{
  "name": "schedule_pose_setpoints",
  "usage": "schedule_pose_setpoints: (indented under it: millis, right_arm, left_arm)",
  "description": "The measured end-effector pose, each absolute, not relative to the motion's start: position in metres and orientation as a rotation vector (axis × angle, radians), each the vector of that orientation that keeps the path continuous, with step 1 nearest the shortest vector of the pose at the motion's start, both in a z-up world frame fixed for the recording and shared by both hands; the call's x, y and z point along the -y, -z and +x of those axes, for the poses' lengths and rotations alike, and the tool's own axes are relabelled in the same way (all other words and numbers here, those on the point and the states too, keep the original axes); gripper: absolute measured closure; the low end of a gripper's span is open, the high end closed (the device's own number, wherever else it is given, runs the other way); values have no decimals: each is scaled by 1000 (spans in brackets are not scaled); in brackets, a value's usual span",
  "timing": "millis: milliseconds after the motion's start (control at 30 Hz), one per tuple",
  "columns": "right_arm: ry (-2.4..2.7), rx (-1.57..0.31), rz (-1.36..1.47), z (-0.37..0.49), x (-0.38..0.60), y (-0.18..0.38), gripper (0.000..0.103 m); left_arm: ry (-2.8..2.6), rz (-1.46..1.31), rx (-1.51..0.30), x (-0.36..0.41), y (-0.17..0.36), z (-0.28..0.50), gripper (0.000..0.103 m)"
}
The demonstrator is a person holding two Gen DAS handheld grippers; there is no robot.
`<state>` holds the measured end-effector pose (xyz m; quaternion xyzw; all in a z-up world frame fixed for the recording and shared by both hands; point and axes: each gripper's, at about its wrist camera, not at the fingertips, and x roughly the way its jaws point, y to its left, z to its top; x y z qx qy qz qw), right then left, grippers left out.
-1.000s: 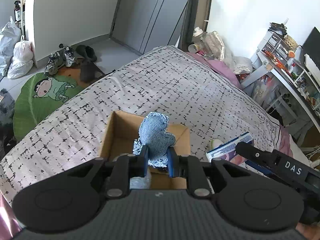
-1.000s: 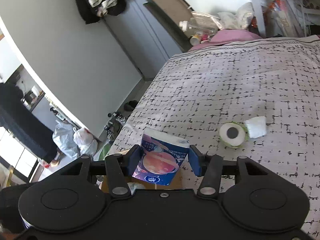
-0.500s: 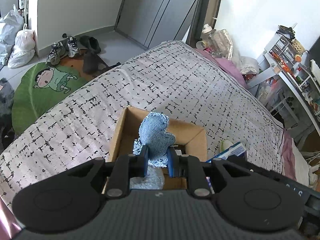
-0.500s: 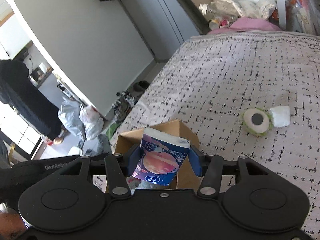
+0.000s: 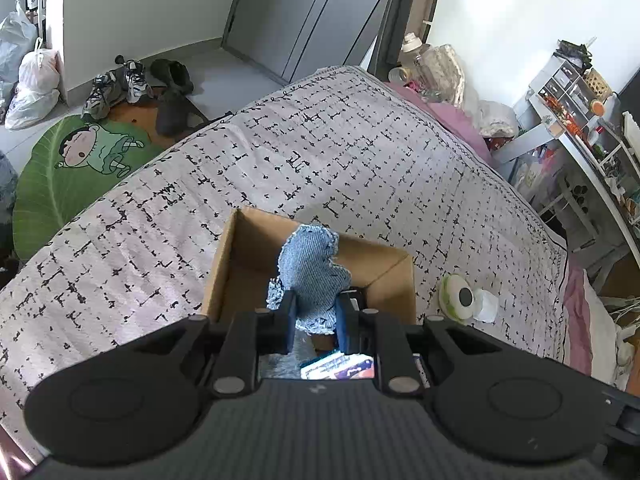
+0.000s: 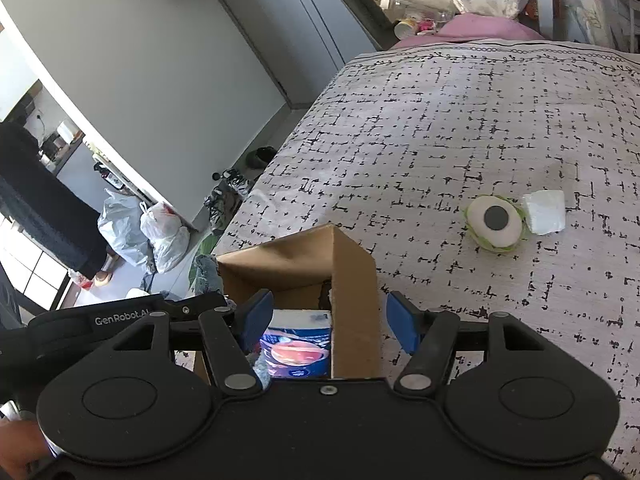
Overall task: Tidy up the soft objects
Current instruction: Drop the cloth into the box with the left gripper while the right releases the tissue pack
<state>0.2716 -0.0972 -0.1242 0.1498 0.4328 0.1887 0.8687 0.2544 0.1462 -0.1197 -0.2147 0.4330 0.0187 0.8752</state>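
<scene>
Left wrist view shows the left gripper [image 5: 312, 312] pinching a scrap of blue denim cloth [image 5: 310, 268], held above the open cardboard box [image 5: 224, 264] that sits at lower centre on the bed [image 5: 360, 152]. The cloth hangs over the box's inside, so the step in hand looks like dropping soft things into the box.

From the right wrist view, the right gripper [image 6: 330, 320] has just been opening; its blue pads stand wide, clear of the tissue pack [image 6: 298, 350], which now lies inside the box at the lower middle of the frame. The box's right wall stands between those pads.

Next, I judge, the left gripper must let go so the cloth falls beside the pack. The right gripper should draw back up without catching the box wall.

Still out on the bed, right of the box, lie a green-wrapped tissue roll [image 6: 496, 222] and a white folded tissue [image 6: 544, 212], touching each other, likely the following pickups.
</scene>
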Motion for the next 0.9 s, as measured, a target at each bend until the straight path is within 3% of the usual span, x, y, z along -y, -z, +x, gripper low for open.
schedule_pose_setpoints:
  millis: [200,433,900]
  right_arm:
    - [-381,-911,335,274,104,125,38]
    - [-387,-912,360,276,111,124,37]
    - [-369,-878,449,274,138,114,32]
  left_arm:
    - [-76,-434,-935,-142,123,261,81]
    - [-77,-402,-1001,-127,134,262,66]
    - [3,-363,-1083,-92,137,242,65]
